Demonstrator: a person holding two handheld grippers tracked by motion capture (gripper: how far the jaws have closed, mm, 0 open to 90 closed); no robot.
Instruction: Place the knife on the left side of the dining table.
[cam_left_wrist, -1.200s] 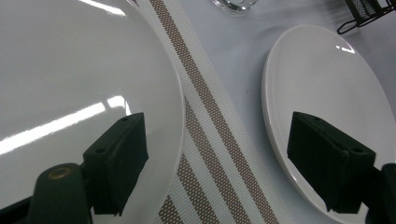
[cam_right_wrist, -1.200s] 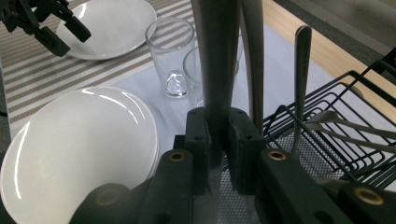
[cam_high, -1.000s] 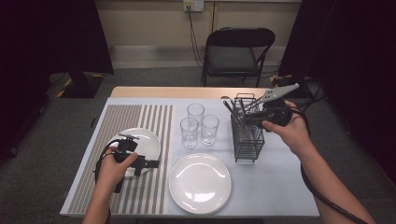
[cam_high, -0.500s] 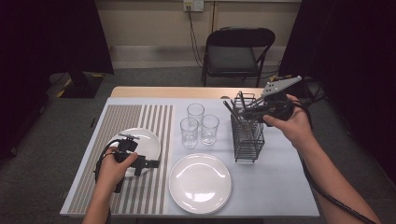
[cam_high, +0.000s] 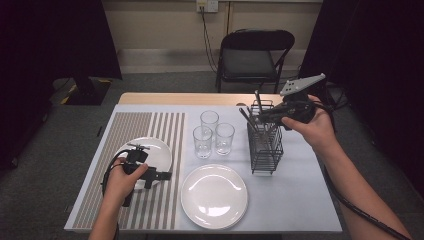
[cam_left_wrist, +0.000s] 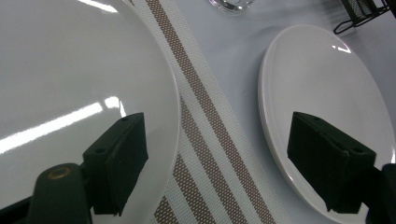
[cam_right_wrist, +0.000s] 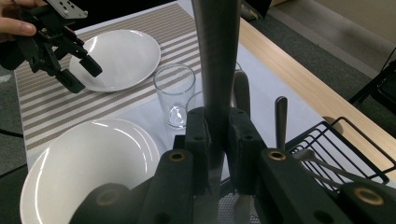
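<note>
My right gripper (cam_high: 266, 115) was clamped on the handle of a table knife (cam_right_wrist: 215, 60), which stood above the black wire cutlery rack (cam_high: 265, 145) at the right of the table, near three drinking glasses (cam_high: 212, 134). My left gripper (cam_high: 161, 176) hung with jaws apart over the striped placemat (cam_left_wrist: 205, 140), between the small white plate (cam_left_wrist: 70, 84) and the large white plate (cam_left_wrist: 322, 88), holding nothing.

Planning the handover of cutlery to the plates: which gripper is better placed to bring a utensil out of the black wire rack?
The right gripper: it is shut on a utensil above the rack. The left gripper hovers open by the plate.
</note>
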